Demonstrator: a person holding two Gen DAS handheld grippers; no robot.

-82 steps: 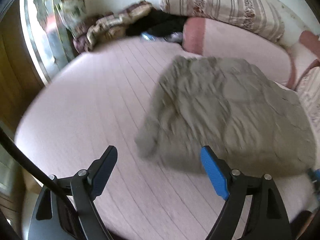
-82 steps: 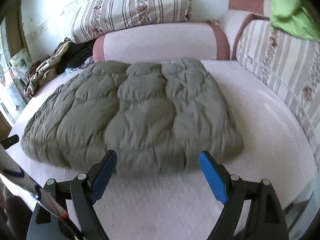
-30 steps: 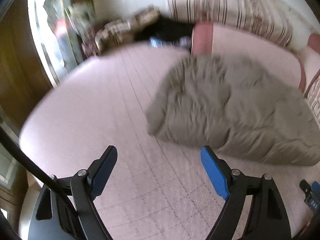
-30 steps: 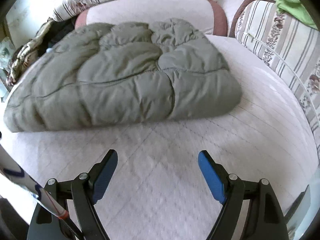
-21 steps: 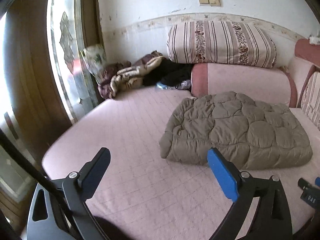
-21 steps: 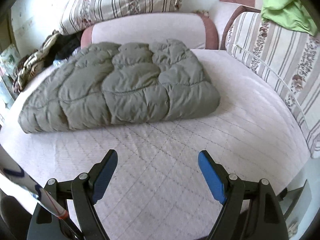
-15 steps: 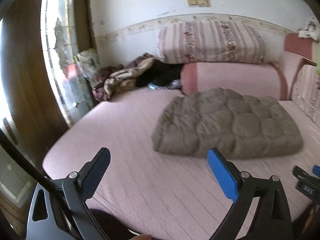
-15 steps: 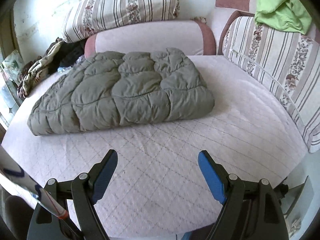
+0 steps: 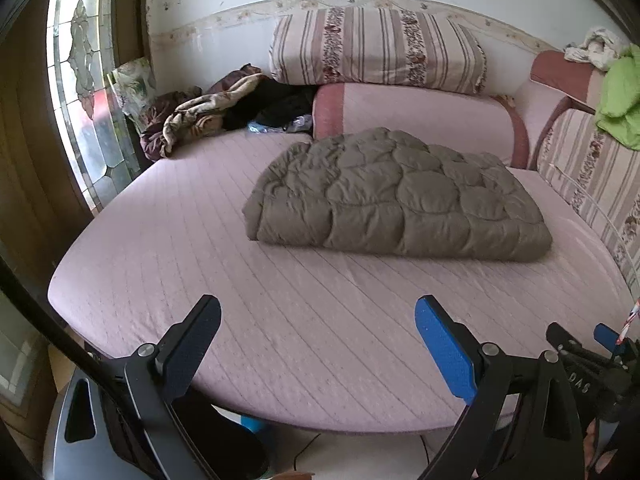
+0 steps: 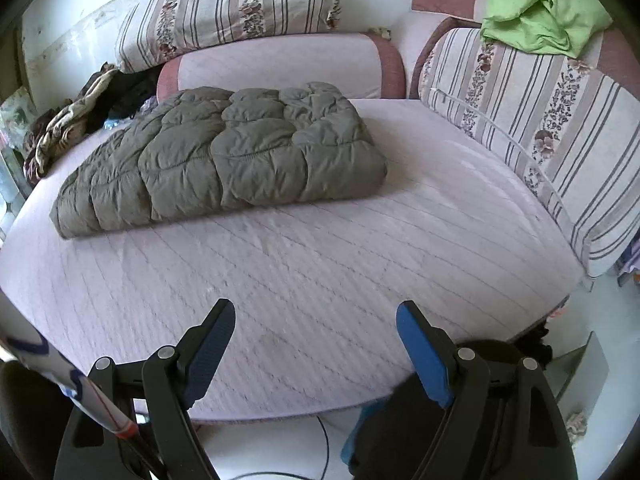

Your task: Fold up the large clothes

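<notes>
A grey-olive quilted padded garment (image 9: 396,196) lies folded into a flat rectangle on the pink bed (image 9: 200,264). It also shows in the right wrist view (image 10: 224,156), toward the far left of the mattress (image 10: 360,260). My left gripper (image 9: 318,340) is open and empty above the bed's near edge, well short of the garment. My right gripper (image 10: 316,340) is open and empty, also back at the near edge. The right gripper's tip shows at the lower right of the left wrist view (image 9: 592,352).
Striped cushions (image 9: 376,50) and a pink bolster (image 9: 416,120) line the back wall. A pile of clothes (image 9: 208,114) lies at the far left corner by the window (image 9: 80,92). A green cloth (image 10: 540,8) lies on the right striped cushion (image 10: 540,128).
Both grippers have pulled back and risen from the folded garment to the bed's near edge. The garment lies where it was, untouched. Both grippers stayed open.
</notes>
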